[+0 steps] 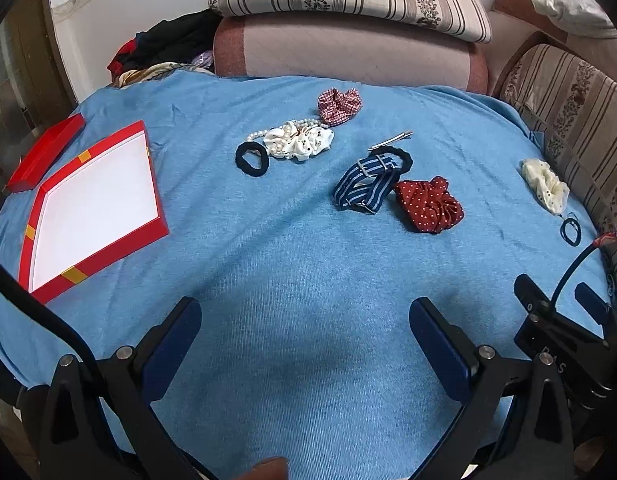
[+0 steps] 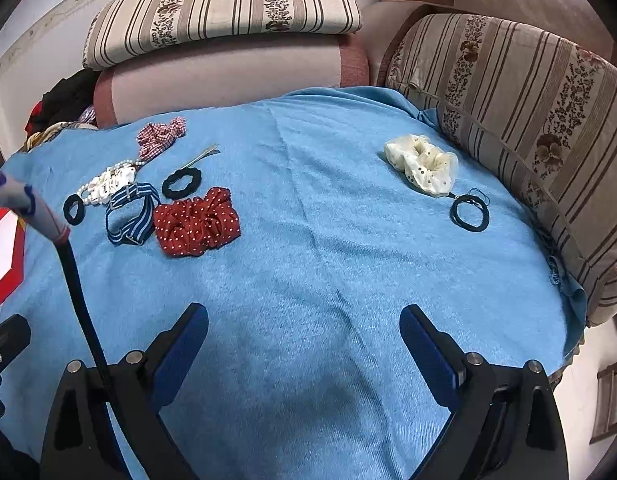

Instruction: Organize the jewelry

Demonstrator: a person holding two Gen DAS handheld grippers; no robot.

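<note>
As laid: hairpin [image 1: 390, 139] pointing upper-right.

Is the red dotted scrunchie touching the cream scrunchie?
Apart. The right wrist view shows the red dotted scrunchie and the cream scrunchie separated by a wide stretch of bare blue cloth.

Matt knit blue cloth [image 1: 292, 264]; red scrunchie [image 1: 429, 205] fabric, hairpin [image 1: 390, 141] probably metal.
</note>
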